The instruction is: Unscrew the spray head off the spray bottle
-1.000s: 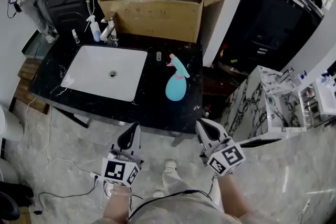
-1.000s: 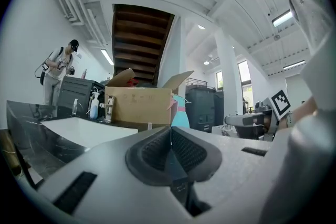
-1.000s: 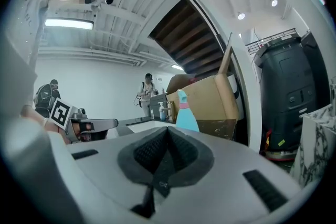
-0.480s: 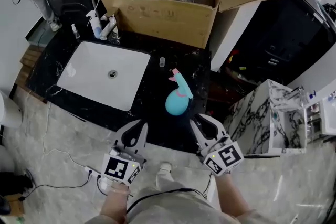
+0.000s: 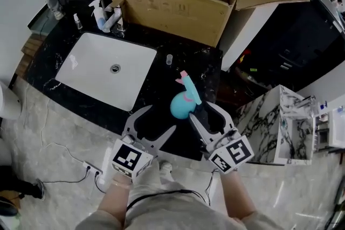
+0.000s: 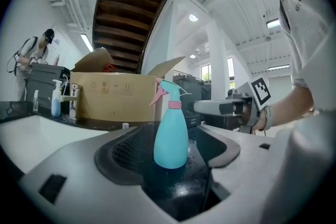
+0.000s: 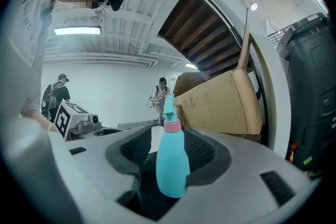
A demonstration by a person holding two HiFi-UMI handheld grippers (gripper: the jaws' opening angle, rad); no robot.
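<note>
A teal spray bottle [image 5: 182,105] with a pink collar and pink-triggered spray head [image 5: 186,83] stands upright near the front edge of the black counter [image 5: 161,70]. My left gripper [image 5: 157,120] reaches in from the bottle's left, its jaws opening. The bottle [image 6: 170,134] stands a little ahead between them, untouched. My right gripper [image 5: 202,111] comes in from the right, jaws also opening. The bottle body [image 7: 172,162] sits between its pads, close to them, and neither pad presses on it. In the left gripper view the right gripper [image 6: 226,107] shows beyond the bottle.
An open cardboard box [image 5: 178,5] fills the back of the counter. A white sink [image 5: 102,70] lies to the left, with a small spray bottle [image 5: 99,14] by the faucet. A small clear vial [image 5: 169,59] stands behind the teal bottle. A marbled stand [image 5: 280,126] is on the right.
Both grippers have moved forward from over the floor to either side of the teal bottle, and both sets of jaws have gone from shut to spread apart.
</note>
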